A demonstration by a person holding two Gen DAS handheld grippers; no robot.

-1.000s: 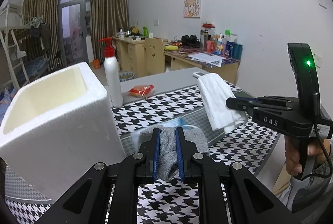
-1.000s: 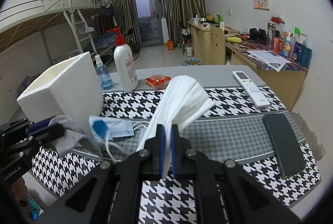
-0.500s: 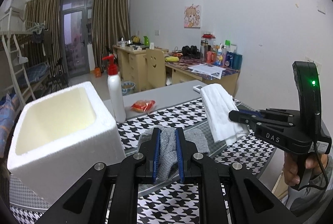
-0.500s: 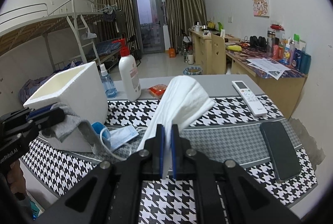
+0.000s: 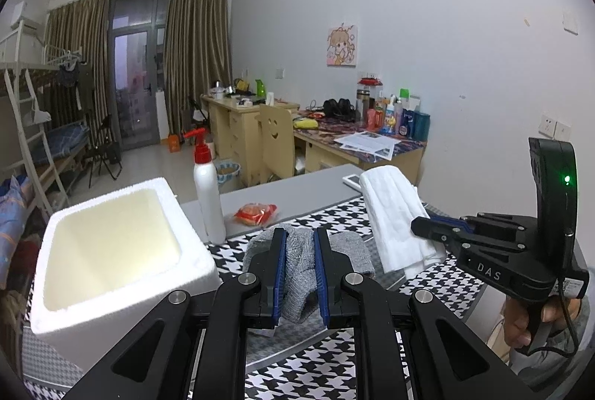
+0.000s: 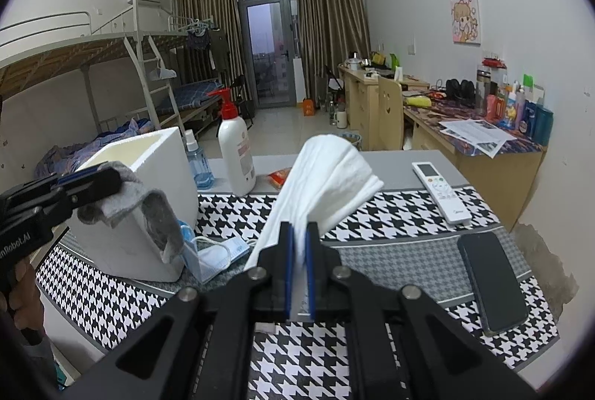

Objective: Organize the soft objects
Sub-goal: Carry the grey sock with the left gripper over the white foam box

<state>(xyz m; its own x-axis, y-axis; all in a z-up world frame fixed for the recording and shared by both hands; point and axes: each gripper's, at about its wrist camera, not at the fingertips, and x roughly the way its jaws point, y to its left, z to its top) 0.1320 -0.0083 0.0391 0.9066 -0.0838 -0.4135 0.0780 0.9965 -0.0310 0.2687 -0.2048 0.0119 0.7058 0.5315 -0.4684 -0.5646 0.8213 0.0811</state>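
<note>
My left gripper [image 5: 299, 236] is shut on a grey knitted cloth [image 5: 303, 273], held in the air to the right of the open white foam box [image 5: 108, 251]. From the right wrist view the same grey cloth [image 6: 145, 202] hangs off the left gripper [image 6: 108, 176] beside the foam box [image 6: 163, 154]. A folded white towel [image 6: 331, 176] stands up between the pads of my right gripper [image 6: 299, 229], which is shut on it above the houndstooth table. The left wrist view shows that white towel [image 5: 394, 214] and the right gripper [image 5: 420, 225] to the right of the grey cloth.
A blue face mask [image 6: 215, 251] lies on the table next to the box. A white pump bottle [image 6: 236, 147], a blue spray bottle [image 6: 199, 162] and a red packet [image 5: 256, 213] stand behind. A remote [image 6: 440, 191] and a black phone [image 6: 491, 281] lie at the right.
The left gripper has risen with the grey cloth, lifting it clear of the table and of the face mask, up to the box's rim. The right gripper holds the towel about where it was.
</note>
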